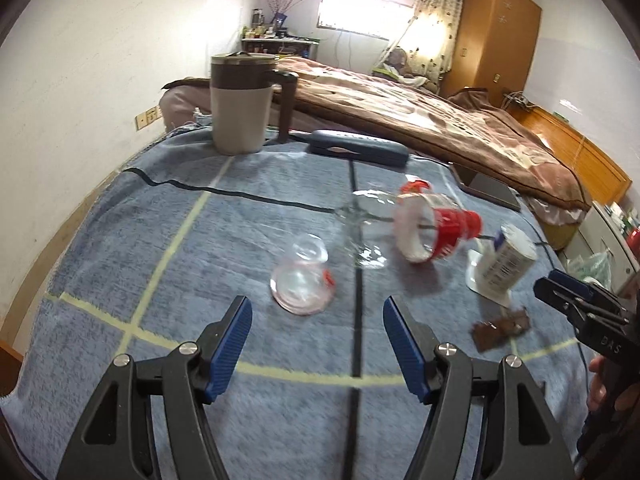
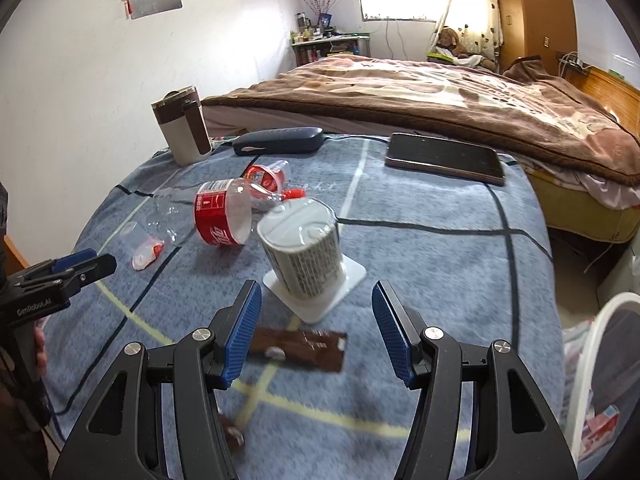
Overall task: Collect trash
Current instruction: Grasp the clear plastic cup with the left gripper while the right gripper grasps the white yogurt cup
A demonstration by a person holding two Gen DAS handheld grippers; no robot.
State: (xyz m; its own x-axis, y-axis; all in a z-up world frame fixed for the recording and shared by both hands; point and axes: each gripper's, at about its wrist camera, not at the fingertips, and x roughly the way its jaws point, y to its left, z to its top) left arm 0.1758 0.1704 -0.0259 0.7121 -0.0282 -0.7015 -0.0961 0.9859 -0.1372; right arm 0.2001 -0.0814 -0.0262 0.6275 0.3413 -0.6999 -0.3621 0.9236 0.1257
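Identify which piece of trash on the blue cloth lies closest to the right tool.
The flat brown wrapper, lying just ahead of the open right tool. The white printed cup stands beyond it, and the red-labelled clear plastic bottle lies farther still.

On the bench: cut clear plastic bottle pieces with red labels or caps, at least three, namely one capped top half (image 1: 436,224), one second red-labelled piece (image 2: 266,176) and one small clear piece (image 1: 302,280); exact count unclear. White tipped cup (image 2: 304,252), one. Brown wrapper (image 2: 298,350), one. Lidded mug (image 1: 242,104), one. Dark case (image 2: 278,141), one. Tablet (image 2: 444,156), one. Tools: two, left tool (image 1: 318,346) and right tool (image 2: 316,330).
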